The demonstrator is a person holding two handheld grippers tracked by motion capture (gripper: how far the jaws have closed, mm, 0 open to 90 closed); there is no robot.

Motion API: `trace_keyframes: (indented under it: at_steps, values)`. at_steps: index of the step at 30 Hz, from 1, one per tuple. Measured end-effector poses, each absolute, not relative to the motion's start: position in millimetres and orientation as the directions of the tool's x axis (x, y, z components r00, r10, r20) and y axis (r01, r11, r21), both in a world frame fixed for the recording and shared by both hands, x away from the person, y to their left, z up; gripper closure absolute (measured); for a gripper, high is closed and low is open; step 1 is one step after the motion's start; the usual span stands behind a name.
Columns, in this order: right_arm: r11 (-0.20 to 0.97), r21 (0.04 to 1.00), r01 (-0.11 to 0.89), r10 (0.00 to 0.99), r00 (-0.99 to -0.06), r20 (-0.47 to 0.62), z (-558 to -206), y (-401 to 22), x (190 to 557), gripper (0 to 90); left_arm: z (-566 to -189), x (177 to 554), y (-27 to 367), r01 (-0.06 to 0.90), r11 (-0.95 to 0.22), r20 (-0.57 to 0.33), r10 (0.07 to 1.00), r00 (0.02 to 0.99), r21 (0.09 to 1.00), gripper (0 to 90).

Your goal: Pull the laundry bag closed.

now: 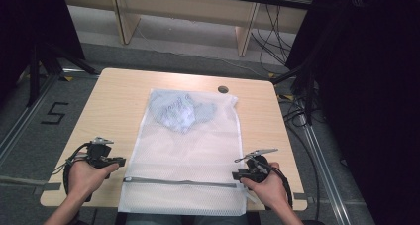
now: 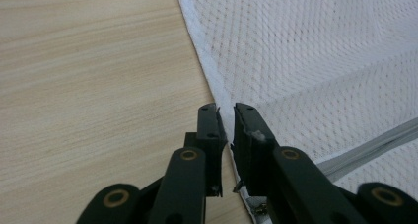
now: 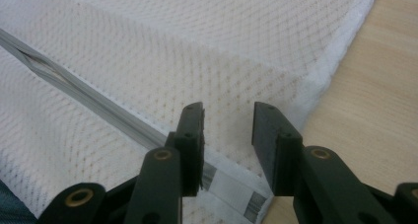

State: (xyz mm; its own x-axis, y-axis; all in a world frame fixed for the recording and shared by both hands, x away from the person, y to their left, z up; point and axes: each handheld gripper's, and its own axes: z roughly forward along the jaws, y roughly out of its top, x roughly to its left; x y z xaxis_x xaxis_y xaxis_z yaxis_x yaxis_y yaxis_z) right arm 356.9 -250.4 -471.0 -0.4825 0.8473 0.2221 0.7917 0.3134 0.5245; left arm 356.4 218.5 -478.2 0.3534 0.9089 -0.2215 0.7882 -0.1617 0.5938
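Note:
A white mesh laundry bag (image 1: 188, 145) lies flat on the wooden table (image 1: 114, 101), its near end hanging over the front edge. A light blue garment (image 1: 181, 111) sits inside at the far end. A grey zipper (image 1: 178, 182) crosses the bag near the front. My left gripper (image 1: 121, 161) is at the bag's left hem (image 2: 207, 61), jaws only a narrow gap apart with the hem running under that gap (image 2: 226, 108). My right gripper (image 1: 236, 175) stands open over the bag's right corner (image 3: 227, 105), beside the zipper (image 3: 98, 103) and a small printed label (image 3: 236, 192).
A round cable hole (image 1: 223, 89) sits in the table near the far right. Black cables (image 1: 297, 111) and dark curtains run along the right. A tripod leg (image 1: 34, 71) stands at the left, and wooden furniture legs (image 1: 245, 34) stand behind the table.

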Motion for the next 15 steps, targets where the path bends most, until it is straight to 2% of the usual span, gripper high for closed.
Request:
trace_keyframes:
  at_steps: [1,6,8,15]
  values:
    - [0.343,0.523,0.780,0.838,-0.506,0.205,-468,-251,358,67.7,-478,356,219,0.788,-0.162,-0.222,0.909,0.353,0.594,83.5]
    - [0.315,0.573,0.757,0.824,-0.518,0.231,-465,-238,356,71.4,-481,357,217,0.796,-0.156,-0.218,0.915,0.340,0.585,87.2]
    - [0.338,0.550,0.764,0.815,-0.529,0.234,-461,-236,354,72.4,-480,357,218,0.813,-0.159,-0.229,0.913,0.337,0.561,87.4]
    - [0.358,0.566,0.743,0.774,-0.575,0.266,-456,-211,354,76.6,-481,356,215,0.844,-0.202,-0.229,0.908,0.352,0.497,89.6]
